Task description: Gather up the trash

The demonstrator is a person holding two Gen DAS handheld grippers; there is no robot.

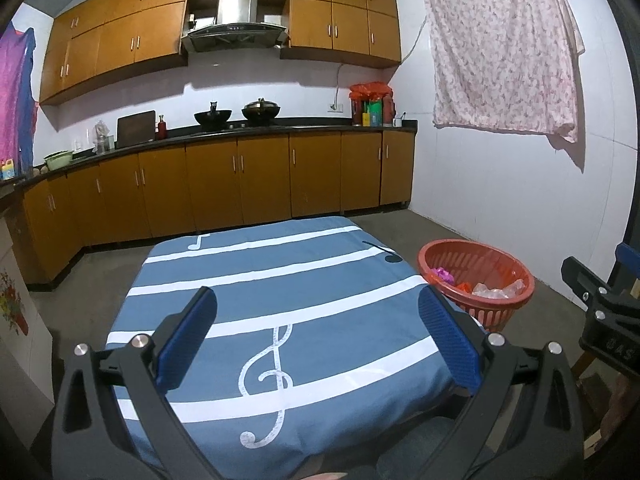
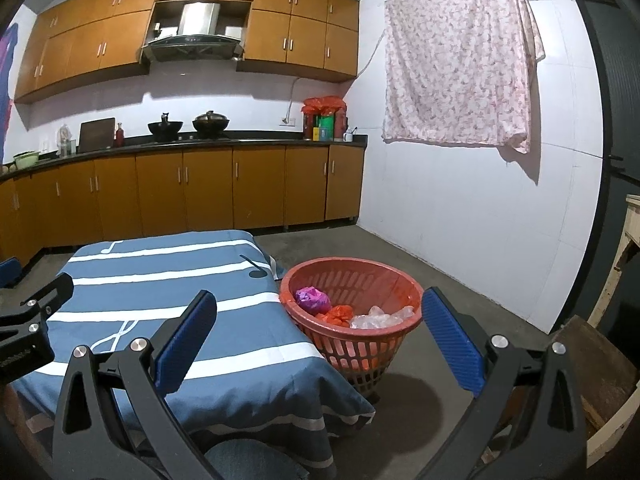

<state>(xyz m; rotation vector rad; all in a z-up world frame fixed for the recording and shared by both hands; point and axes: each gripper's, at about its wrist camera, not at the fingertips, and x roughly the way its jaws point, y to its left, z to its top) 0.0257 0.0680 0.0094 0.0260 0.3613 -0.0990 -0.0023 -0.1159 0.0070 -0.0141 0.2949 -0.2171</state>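
A red plastic basket (image 2: 392,286) (image 1: 498,254) stands on the floor at the table's right side. Inside it lie a purple crumpled bag (image 2: 312,298), an orange one (image 2: 338,314) and clear plastic wrap (image 2: 380,318). The table (image 1: 280,280) (image 2: 160,280) wears a blue cloth with white stripes and music notes, and nothing lies on it. My left gripper (image 1: 316,332) hovers open over the cloth, holding nothing. My right gripper (image 2: 320,336) is open too, above the table's right edge and near the basket, with its fingers empty.
Wooden kitchen cabinets (image 1: 240,176) and a dark counter with two woks (image 1: 236,114) run along the far wall. A floral sheet (image 2: 460,60) hangs on the white right wall. Grey concrete floor (image 2: 440,272) surrounds the basket. A wooden piece (image 2: 624,240) stands at far right.
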